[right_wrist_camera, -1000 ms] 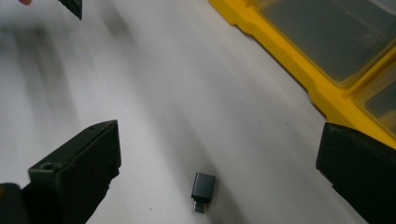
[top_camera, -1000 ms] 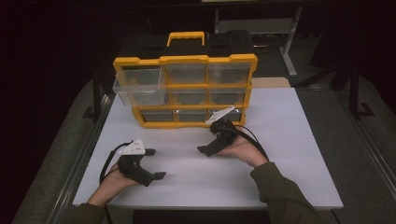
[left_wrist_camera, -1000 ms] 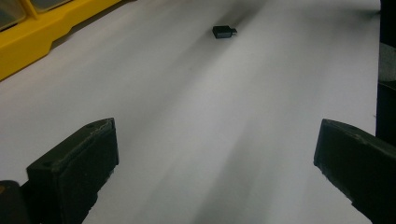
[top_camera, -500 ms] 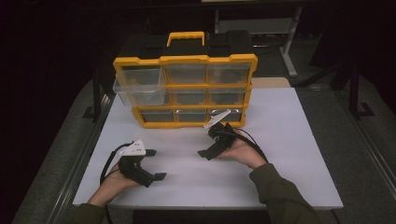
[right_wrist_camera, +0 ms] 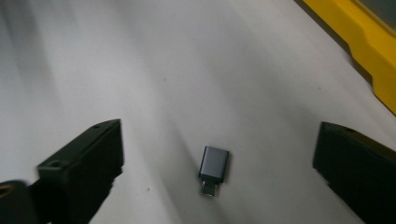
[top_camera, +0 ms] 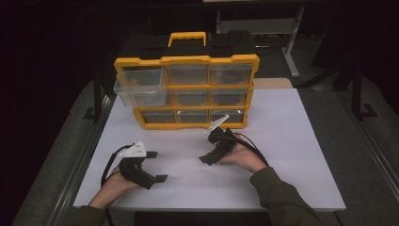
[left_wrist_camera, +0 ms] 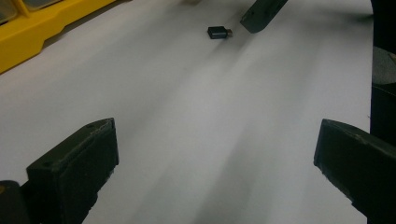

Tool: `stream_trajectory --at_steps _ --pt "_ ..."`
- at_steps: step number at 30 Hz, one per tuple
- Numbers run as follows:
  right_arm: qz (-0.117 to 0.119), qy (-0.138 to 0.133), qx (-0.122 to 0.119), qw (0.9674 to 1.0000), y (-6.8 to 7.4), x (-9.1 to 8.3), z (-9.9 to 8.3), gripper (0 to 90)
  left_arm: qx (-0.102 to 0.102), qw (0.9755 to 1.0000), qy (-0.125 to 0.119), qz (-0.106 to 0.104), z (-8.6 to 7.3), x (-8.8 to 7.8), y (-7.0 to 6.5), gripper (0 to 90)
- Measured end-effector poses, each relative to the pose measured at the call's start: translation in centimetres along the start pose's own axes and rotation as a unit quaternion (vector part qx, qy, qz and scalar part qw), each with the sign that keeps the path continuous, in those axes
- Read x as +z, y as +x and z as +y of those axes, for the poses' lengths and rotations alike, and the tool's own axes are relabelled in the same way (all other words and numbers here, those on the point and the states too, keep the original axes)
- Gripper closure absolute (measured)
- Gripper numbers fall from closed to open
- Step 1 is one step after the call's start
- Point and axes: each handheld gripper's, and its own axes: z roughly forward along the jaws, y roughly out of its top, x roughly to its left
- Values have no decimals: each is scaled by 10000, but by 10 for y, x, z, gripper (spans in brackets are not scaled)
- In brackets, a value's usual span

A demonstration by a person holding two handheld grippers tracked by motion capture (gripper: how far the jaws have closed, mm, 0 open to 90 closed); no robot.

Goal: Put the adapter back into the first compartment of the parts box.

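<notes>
At the near left of the white table (top_camera: 291,141), the left gripper (top_camera: 157,165) hovers low with its two black jaws spread wide and nothing between them; in the left gripper view the small dark grey metal USB adapter (left_wrist_camera: 218,32) lies far ahead, well apart from it. Behind, at the far side, stands the yellow plastic organiser case with clear drawers (top_camera: 188,92), its upper left drawer pulled out.

Right of centre, the right gripper (top_camera: 205,159) is angled down toward the table, jaws likewise released and holding nothing. In the right gripper view the adapter (right_wrist_camera: 214,168) lies flat on the table between the two jaws, a little nearer the left one, touching neither. Its long axis runs roughly along the gripper's reach, plug end toward the camera, so the jaws would close across its short sides. The right hand is plainly the nearer one for a pick-up, judged from this.
</notes>
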Motion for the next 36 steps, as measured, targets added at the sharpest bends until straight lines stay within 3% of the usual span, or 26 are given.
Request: stream_trajectory --at_steps 9,17,27,36 --pt "4 115 -70 9999 2 2 -2 160 -18 10000 -28 -8 0 0 0 0" --pt "31 240 -112 9996 3 5 -2 373 -24 10000 -32 -15 0 0 0 0" --pt "72 355 -175 9992 3 5 -3 551 -18 10000 -34 -24 0 0 0 0" --pt "64 424 -249 9988 3 5 -3 620 -11 10000 -29 -22 0 -1 0 0"
